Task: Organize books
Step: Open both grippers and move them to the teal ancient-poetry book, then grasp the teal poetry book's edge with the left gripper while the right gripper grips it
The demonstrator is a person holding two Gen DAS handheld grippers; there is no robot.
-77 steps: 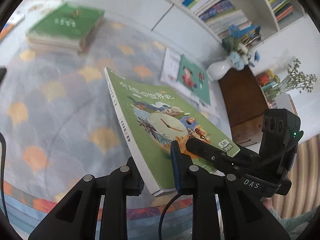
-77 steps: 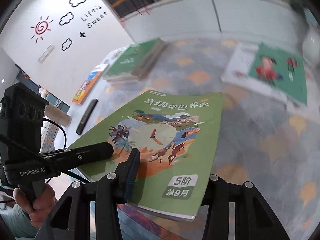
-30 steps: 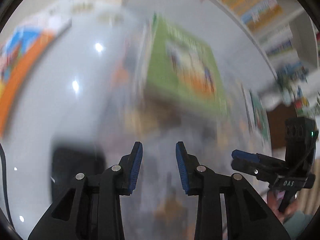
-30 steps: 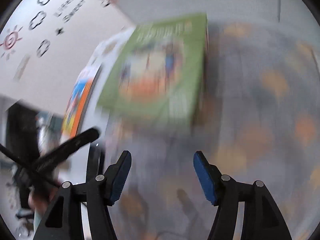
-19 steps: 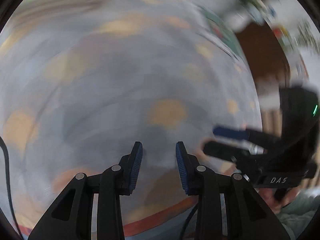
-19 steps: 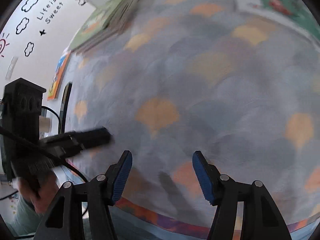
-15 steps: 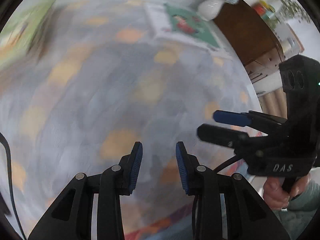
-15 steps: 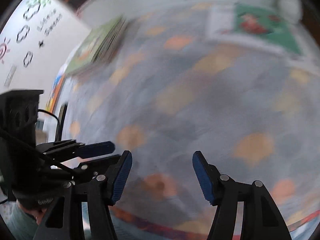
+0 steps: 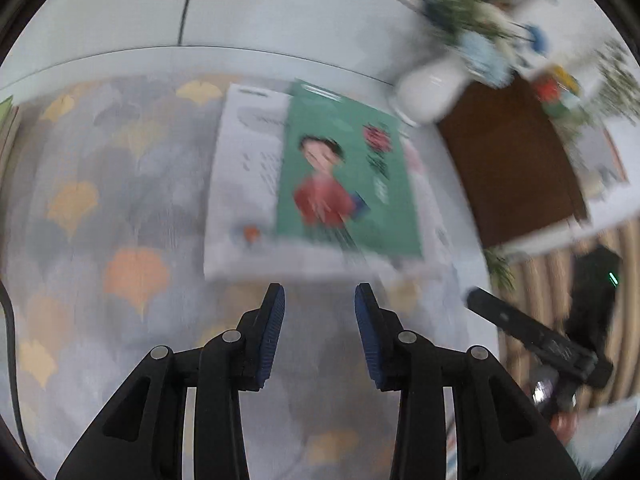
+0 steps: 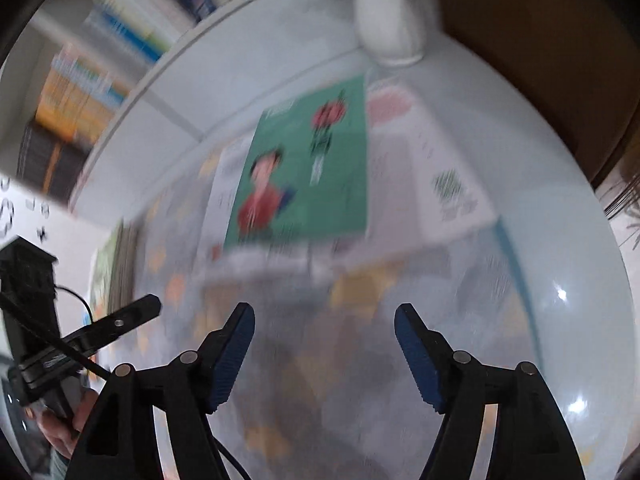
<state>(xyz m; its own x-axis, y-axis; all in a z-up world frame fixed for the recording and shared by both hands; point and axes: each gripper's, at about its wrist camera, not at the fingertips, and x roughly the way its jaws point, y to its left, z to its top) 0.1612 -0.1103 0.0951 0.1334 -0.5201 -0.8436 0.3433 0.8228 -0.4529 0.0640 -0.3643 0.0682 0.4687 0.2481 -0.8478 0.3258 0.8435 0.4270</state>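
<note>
A green book [image 9: 348, 176] with a figure in red on its cover lies on top of a white open book [image 9: 248, 168] on the patterned cloth. My left gripper [image 9: 319, 308] hovers just short of their near edge, open, with nothing between its fingers. In the right wrist view the same green book [image 10: 304, 168] and the white book [image 10: 440, 172] lie ahead of my right gripper [image 10: 324, 320], whose jaws are opening with nothing between them. A stack of green books [image 10: 116, 264] shows at the left. Both views are blurred.
A white vase [image 9: 428, 88] with flowers stands behind the books, next to a brown cabinet [image 9: 508, 168]. Bookshelves [image 10: 120, 60] run along the back wall. The other gripper shows at each view's edge, held by a hand [image 10: 68, 432].
Both grippers have swept from the green stack across the cloth to the green book on the white one. The right jaws have widened. Earlier still, both held a green book, since let go.
</note>
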